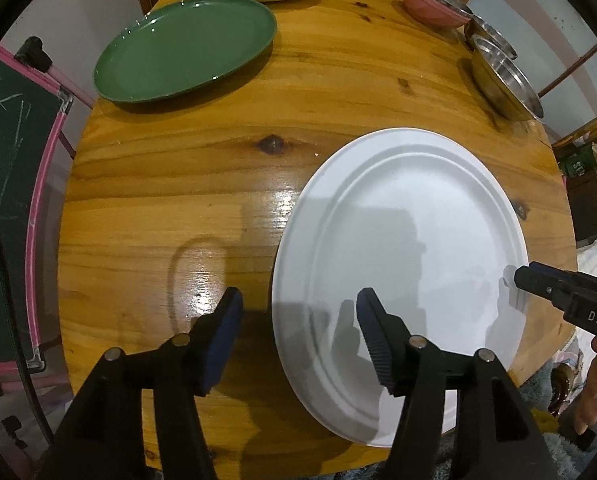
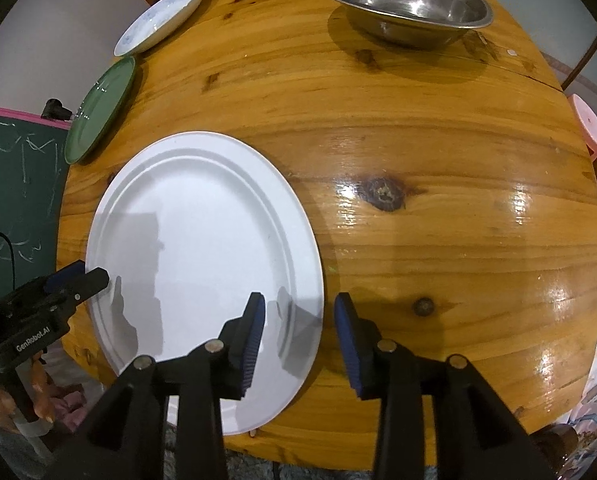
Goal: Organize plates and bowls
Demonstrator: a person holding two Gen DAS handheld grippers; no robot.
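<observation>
Both the left gripper (image 1: 298,316) and the right gripper (image 2: 300,320) stand open, each astride one edge of the white plate (image 1: 402,248), pads not pressing it. The plate lies flat on the wooden table (image 1: 202,168), near its front edge.

Sharp fisheye views; overhead glare on the table (image 2: 418,220).
</observation>
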